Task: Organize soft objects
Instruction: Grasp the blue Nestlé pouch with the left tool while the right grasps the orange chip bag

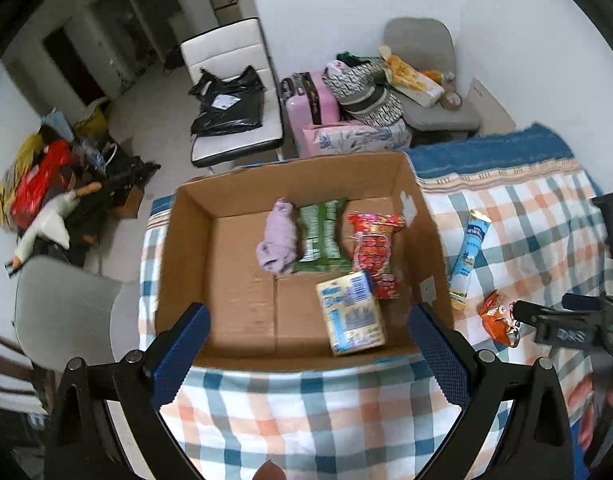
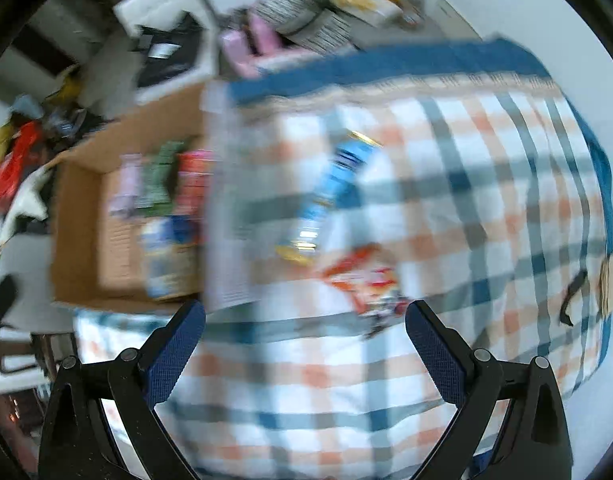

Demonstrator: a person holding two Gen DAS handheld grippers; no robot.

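An open cardboard box (image 1: 186, 256) sits on a checked cloth. Inside lie a lilac sock (image 1: 278, 240), a green packet (image 1: 320, 236), a red snack bag (image 1: 376, 252) and a yellow-blue tissue pack (image 1: 352, 320). My left gripper (image 1: 306, 320) is open and empty above the box's near side. On the cloth right of the box lie a blue stick pouch (image 1: 468, 256) and an orange snack bag (image 1: 496, 316). My right gripper (image 2: 305, 320) is open and empty, just short of the orange bag (image 2: 362, 276); the blue pouch (image 2: 330, 192) lies beyond. The right wrist view is blurred.
The box (image 2: 78, 240) is left of the right gripper. Beyond the bed stand a white chair with a black bag (image 1: 226, 100), a pink suitcase (image 1: 310, 100) and a grey chair (image 1: 426, 80). Clutter and a plush goose (image 1: 50, 224) lie on the floor at left.
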